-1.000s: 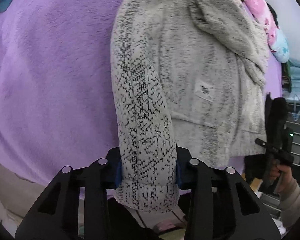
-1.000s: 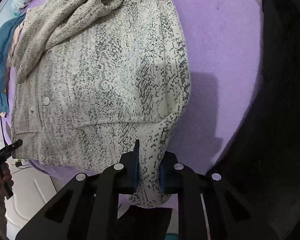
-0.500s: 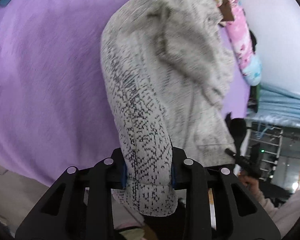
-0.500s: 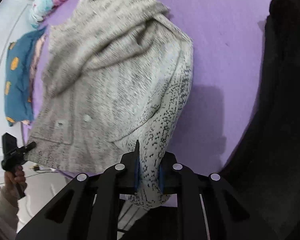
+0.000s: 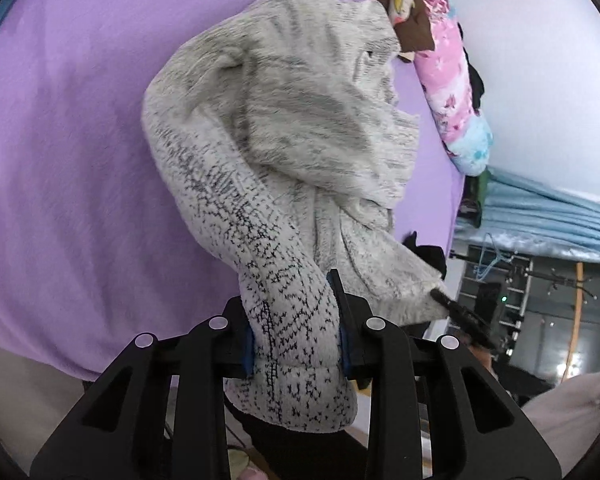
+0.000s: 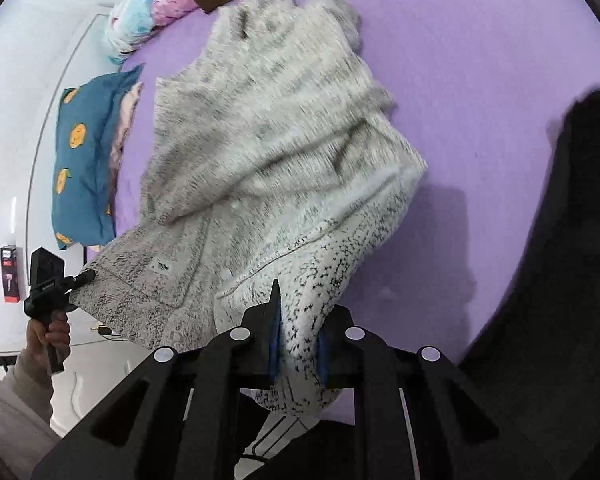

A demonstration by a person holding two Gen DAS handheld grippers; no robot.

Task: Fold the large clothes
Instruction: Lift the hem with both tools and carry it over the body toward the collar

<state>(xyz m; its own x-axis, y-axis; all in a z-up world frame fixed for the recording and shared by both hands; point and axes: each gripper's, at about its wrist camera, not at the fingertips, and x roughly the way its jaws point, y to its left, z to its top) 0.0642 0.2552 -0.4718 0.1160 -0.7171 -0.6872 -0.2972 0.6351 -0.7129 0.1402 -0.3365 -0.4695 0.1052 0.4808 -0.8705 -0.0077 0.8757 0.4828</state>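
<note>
The left gripper (image 5: 296, 344) was clamped on a knit cuff of the grey-and-white fleece jacket (image 5: 284, 120), its blue pads pressed into both sides of the thick fabric; its jaws had just been closing tighter on that cuff. The right gripper (image 6: 298, 350) pinched the other cuff between jaws drawn narrow, the cloth bunched between the pads. The jacket (image 6: 268, 152) hung from both cuffs, its lower hem raised off the purple blanket (image 5: 68, 152) while its upper part still lay on the bed.

To the left of the garment in the left wrist view the blanket lay bare out to its edge. In the right wrist view, purple surface stayed open to the right as far as a black garment (image 6: 572, 240) at the bed's side. At the head of the bed, a pink-and-blue pillow (image 5: 452, 80) and a brown cushion (image 5: 408, 12) sat close to the jacket's top. A blue pillow (image 6: 84, 160) with orange spots lay beside the jacket's edge, near the wall.
</note>
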